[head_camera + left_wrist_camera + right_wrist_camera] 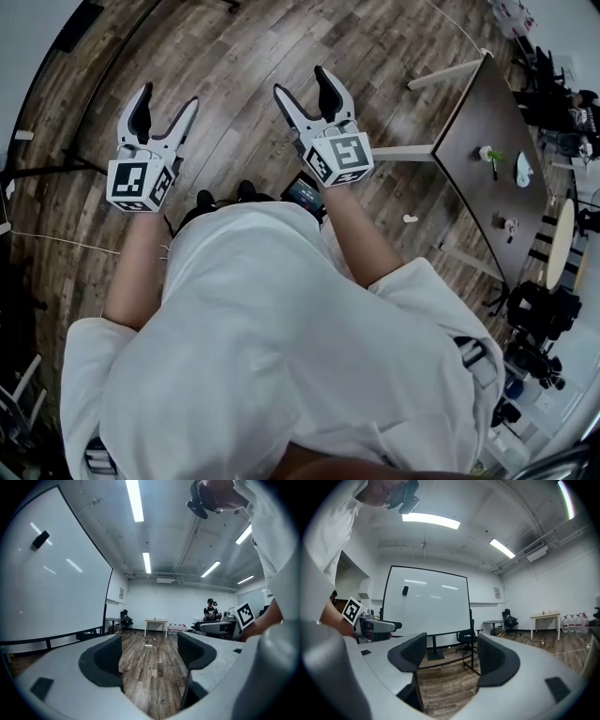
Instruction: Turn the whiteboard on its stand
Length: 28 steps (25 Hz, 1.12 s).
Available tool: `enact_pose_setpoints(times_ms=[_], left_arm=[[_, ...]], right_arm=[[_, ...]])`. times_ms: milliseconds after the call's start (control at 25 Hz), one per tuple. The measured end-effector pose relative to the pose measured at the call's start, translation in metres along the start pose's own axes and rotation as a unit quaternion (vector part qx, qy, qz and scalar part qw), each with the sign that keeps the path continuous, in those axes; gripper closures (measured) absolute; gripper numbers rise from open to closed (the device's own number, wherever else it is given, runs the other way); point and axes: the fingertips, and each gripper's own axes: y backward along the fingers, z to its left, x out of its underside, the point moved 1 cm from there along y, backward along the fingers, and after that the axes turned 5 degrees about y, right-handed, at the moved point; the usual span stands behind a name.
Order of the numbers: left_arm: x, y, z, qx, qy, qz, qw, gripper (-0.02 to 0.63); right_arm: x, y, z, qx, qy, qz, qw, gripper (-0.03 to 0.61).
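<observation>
Beyond wood floor (446, 686) — whiteboard (426, 602) upright, black-framed, white.

Left gripper (149, 639): jaws wide apart, with only the wooden floor (151, 681) showing between them.
- Whiteboard (51, 573): close on the gripper's left, large and tilted in view; a small black object (41, 539) sits on its face.
- White table (156, 622): far ahead, against the back wall.
- Bottles (176, 628): just right of the table.
- Standing person (210, 609): far ahead, to the right.
- Right gripper's marker cube (245, 614): near right.
- Ceiling light strips (134, 498): overhead.
</observation>
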Motion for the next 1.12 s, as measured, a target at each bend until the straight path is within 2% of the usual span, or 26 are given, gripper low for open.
enact_pose_setpoints(times_ms=[280,440,760,920,1120], left_arm=[[-0.005,-0.014,-0.025,-0.007,0.004,-0.007,0.9999,0.258],[0.002,-0.014,-0.018,-0.015,0.012,0.003,0.9998,0.258],[0.01,-0.057,0.026,-0.022,0.027,-0.002,0.9994,0.258],[0.008,-0.097,0.07,-0.022,0.035,-0.008,0.9991,0.258],[-0.013,-0.153,0.128,-0.025,0.042,-0.021,0.9986,0.258]], right_arm=[[0.004,0.012,-0.031,-0.001,-0.005,-0.005,1.0,0.253],[0.006,0.005,-0.034,-0.001,-0.009,-0.008,1.0,0.253],[0.016,-0.044,-0.059,0.001,-0.012,-0.006,1.0,0.268],[0.022,-0.09,-0.081,0.018,-0.028,-0.001,0.999,0.27],[0.007,-0.159,-0.104,0.015,-0.012,-0.003,1.0,0.27]])
